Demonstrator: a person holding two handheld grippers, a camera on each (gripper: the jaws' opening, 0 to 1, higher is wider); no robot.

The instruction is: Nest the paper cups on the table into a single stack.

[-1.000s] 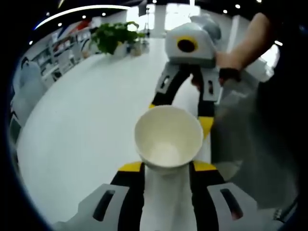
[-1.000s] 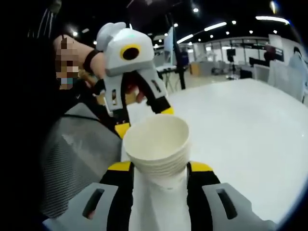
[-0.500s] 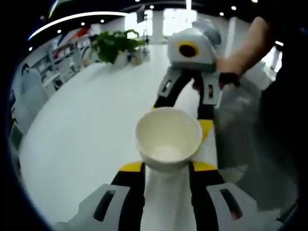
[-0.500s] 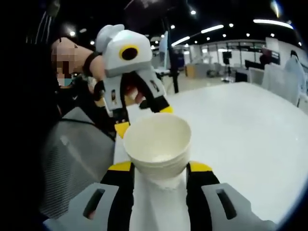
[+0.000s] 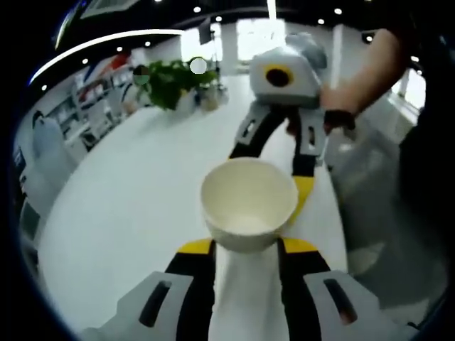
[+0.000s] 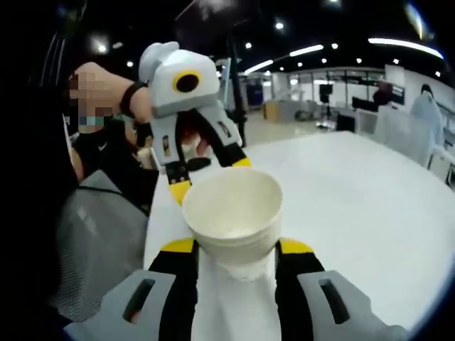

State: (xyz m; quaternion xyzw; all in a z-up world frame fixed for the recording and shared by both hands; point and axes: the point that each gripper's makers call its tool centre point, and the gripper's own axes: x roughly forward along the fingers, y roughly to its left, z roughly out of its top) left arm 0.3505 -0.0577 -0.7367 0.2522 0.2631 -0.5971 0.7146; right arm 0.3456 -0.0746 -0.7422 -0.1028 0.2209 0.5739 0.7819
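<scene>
No legible text, label or number anywhere.

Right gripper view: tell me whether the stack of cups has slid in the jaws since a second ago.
Yes. The stack of cups sits deeper between the right gripper jaws: the layered rims seen above the yellow tips a second ago have dropped toward them.

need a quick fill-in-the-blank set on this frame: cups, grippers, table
The left gripper is shut on a white paper ____. The right gripper holds its paper cup stack with the open mouth facing the ____. The table top is plain ____. At the table's far end in the left gripper view stands a green ____.

Missing words: cup; camera; white; plant
</scene>
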